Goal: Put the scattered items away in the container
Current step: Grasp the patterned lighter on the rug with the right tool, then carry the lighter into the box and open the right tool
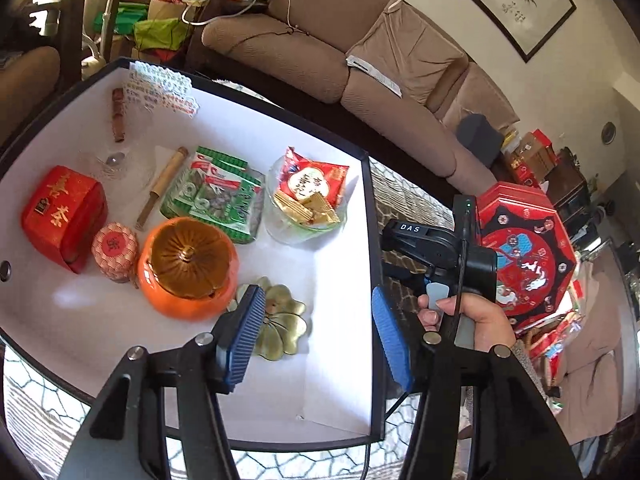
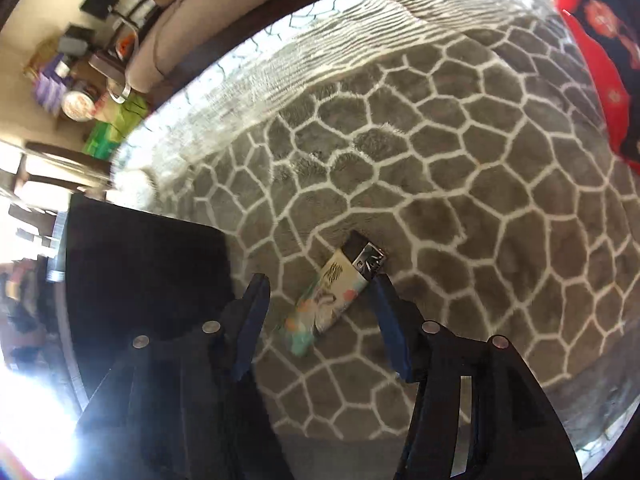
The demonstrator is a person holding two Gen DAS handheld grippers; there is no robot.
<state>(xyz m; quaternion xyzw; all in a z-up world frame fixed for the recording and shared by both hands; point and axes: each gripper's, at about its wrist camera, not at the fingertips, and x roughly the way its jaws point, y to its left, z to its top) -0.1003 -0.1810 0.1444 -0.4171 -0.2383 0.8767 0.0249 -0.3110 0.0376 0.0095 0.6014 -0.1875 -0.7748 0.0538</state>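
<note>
The container, a black box with a white inside [image 1: 340, 380], holds an orange lidded jar [image 1: 188, 268], a red tea tin [image 1: 64, 216], a small patterned jar [image 1: 114, 250], a green snack bag [image 1: 218, 194], a glass bowl of snack packets [image 1: 308, 200], a bamboo stick [image 1: 162, 186] and a brass flower dish [image 1: 280, 328]. My left gripper [image 1: 316, 296] hangs open over the dish, holding nothing. On the rug lies a printed lighter [image 2: 332, 296]. My right gripper [image 2: 320, 280] points down at it, open, one finger on each side, pads not pressing.
A red octagonal tin [image 1: 524, 256] stands right of the box, seen also as a red octagonal tin edge [image 2: 600, 40]. The box's black outer wall [image 2: 140, 260] is left of the lighter. A person's hand [image 1: 476, 320] grips the right tool's handle. A brown sofa [image 1: 320, 60] lies beyond.
</note>
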